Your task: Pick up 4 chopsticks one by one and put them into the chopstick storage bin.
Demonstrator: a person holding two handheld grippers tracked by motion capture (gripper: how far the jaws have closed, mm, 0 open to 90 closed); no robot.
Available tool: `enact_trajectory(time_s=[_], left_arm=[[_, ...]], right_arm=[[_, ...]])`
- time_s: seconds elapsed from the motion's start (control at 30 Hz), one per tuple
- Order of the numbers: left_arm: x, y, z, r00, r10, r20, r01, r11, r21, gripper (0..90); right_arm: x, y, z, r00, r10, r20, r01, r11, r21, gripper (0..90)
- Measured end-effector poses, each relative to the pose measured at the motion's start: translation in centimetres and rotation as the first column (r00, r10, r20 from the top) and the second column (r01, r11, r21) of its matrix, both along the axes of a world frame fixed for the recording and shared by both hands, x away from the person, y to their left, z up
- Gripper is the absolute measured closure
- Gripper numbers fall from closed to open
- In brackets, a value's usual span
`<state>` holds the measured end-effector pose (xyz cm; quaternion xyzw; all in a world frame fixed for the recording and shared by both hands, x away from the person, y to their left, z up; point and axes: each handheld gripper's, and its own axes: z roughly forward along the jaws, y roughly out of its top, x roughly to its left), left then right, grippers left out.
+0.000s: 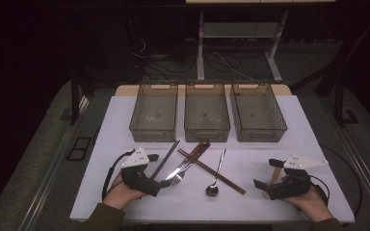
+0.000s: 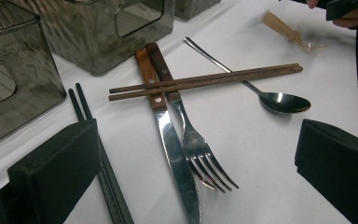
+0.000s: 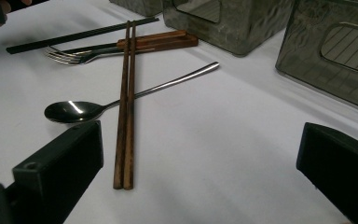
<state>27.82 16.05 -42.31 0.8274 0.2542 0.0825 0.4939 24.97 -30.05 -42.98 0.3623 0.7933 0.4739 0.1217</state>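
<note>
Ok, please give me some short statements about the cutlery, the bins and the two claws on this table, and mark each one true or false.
1. The pair of brown wooden chopsticks lies across the wooden-handled knife and the wooden-handled fork. True.
2. The shiny metal spoon lies inside one of the bins. False: it lies on the white table.
3. The three clear grey plastic bins stand in a row beyond the cutlery. True.
4. The left claw is shut on the pair of black chopsticks. False: its jaws stand open.
5. The right claw stands open and holds nothing. True.
</note>
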Motion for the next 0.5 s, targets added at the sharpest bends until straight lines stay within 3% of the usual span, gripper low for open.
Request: enact_trajectory(time_s=[0.3,0.5], left_arm=[[0.04,-0.1,-0.02,1.0,0.001,-0.003,-0.001,1.0,-0.005,0.0],[0.01,-0.13,0.03,1.0,0.0,0.0,0.0,1.0,-0.002,0.0]], right_arm=[[0.08,-0.13,0.33,1.0,-0.003,-0.004,0.003,1.0,0.012,0.0],[0.22,0.13,0.54,0.9994,0.014,-0.032,-0.014,1.0,0.0,0.0]])
